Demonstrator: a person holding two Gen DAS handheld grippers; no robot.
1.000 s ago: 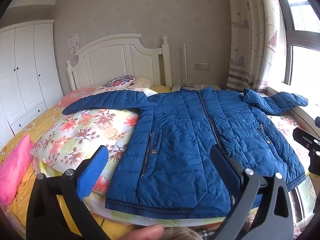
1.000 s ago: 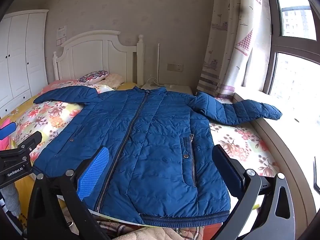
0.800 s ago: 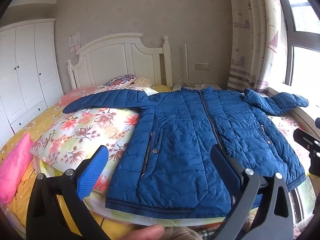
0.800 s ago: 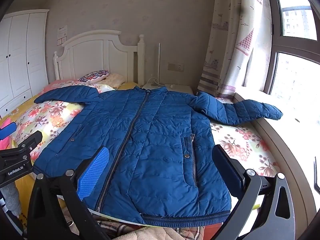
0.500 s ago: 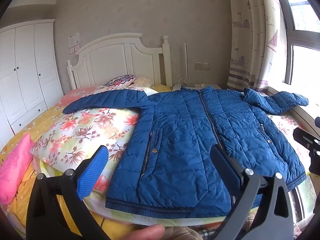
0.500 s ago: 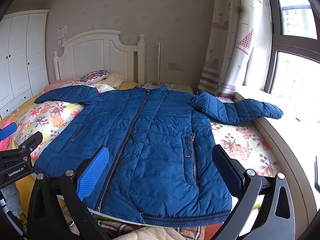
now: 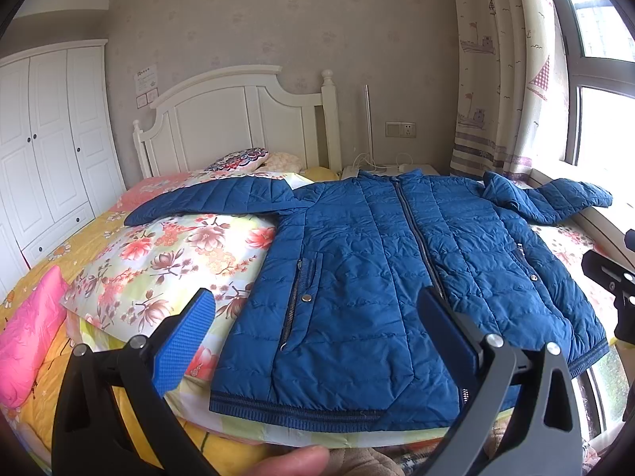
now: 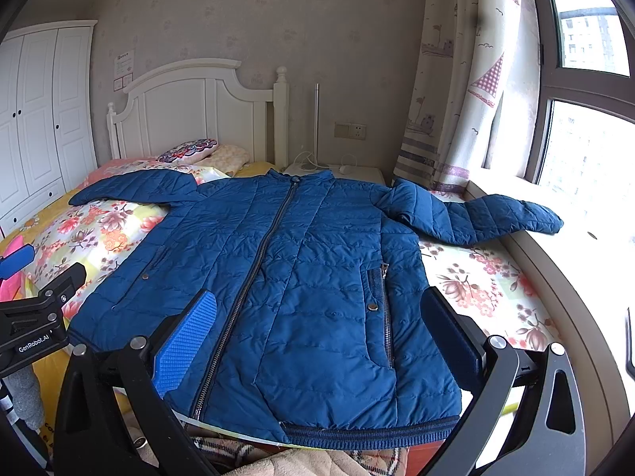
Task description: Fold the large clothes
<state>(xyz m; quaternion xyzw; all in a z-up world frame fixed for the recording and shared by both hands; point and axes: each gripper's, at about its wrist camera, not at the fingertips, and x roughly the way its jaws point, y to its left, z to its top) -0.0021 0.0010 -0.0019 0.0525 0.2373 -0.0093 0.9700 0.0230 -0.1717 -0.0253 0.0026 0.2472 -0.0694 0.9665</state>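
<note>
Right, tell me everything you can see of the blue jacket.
The blue jacket is a quilted, puffy-looking coat lying front-up and flat on the floral bedding, collar toward the headboard, ribbed hem nearest the cameras. Its centre zip is closed; each side has a zipped pocket with a snap. One sleeve lies across a floral pillow, the other reaches the windowsill. Neither gripper touches it.

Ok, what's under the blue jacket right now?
The jacket lies flat on a floral quilt, which shows at both sides and below the hem. One sleeve reaches onto the windowsill. Anything beneath the jacket's body is covered.
</note>
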